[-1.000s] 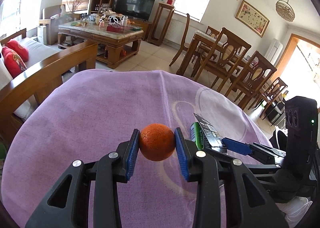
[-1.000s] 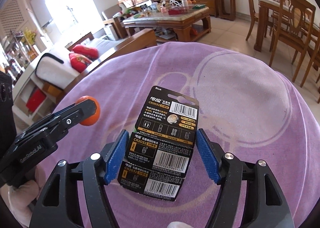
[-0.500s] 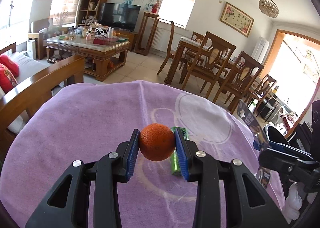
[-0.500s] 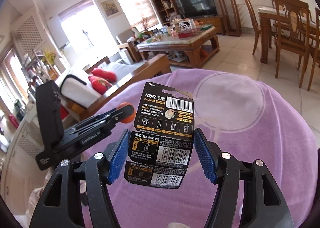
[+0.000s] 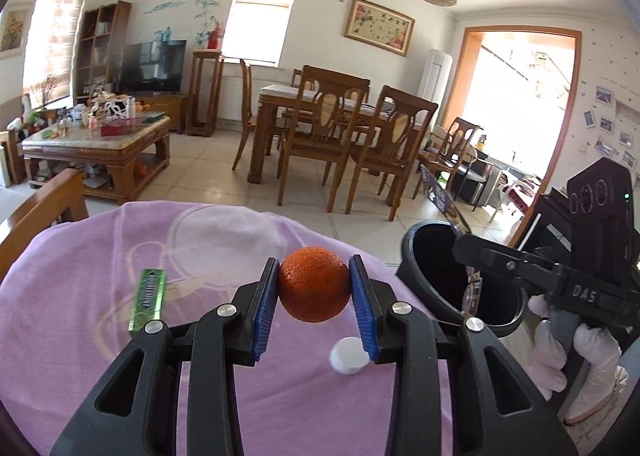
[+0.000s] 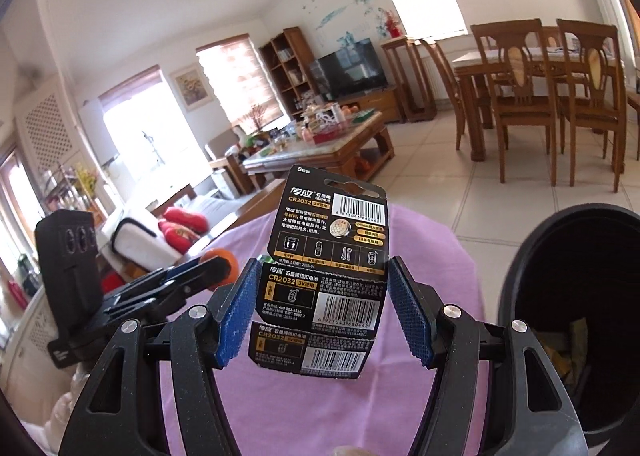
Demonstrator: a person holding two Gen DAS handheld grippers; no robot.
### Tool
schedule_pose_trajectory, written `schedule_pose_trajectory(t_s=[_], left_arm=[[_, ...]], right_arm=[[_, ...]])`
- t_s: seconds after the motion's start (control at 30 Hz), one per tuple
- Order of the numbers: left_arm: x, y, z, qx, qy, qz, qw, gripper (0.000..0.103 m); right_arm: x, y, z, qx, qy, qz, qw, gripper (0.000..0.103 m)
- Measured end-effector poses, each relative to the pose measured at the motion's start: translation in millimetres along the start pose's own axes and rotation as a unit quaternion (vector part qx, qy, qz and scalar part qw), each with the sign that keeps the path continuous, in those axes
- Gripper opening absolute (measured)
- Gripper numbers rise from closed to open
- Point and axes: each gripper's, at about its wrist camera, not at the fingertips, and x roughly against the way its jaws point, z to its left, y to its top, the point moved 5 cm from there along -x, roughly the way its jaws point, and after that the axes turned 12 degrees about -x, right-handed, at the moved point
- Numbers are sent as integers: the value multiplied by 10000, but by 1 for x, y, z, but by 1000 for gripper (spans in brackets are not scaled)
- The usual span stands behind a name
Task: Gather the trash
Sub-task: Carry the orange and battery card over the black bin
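My left gripper (image 5: pixel 314 290) is shut on an orange (image 5: pixel 314 283), held a little above the purple tablecloth (image 5: pixel 80 320). My right gripper (image 6: pixel 324 308) is shut on a black battery card (image 6: pixel 328 264), its blue pads pressing the card's side edges. In the left wrist view the right gripper (image 5: pixel 464 252) hangs over the open black trash bin (image 5: pixel 432 256), the card (image 5: pixel 440 196) sticking up from it. The bin (image 6: pixel 568 296) fills the right edge of the right wrist view, some yellowish waste lying inside. The left gripper (image 6: pixel 224 264) with the orange (image 6: pixel 222 258) appears at left there.
A green gum pack (image 5: pixel 148 294) and a small white cap (image 5: pixel 348 356) lie on the cloth. A white-gloved hand (image 5: pixel 576 360) holds the right gripper. A wooden sofa arm (image 5: pixel 40 212) borders the left; dining chairs (image 5: pixel 352 144) and a coffee table (image 5: pixel 96 140) stand beyond.
Both grippers have swung right and risen, still holding the orange and the battery card. The bin has come into view, and the right gripper now hangs over it.
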Motion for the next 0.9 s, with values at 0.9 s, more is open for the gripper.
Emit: schedule_pose_trajectory(t_s=[0.9], left_arm=[[-146, 13, -216, -1093, -1266, 636, 9839, 35]], right_arm=[[137, 16, -270, -1514, -888, -884, 9805, 64]])
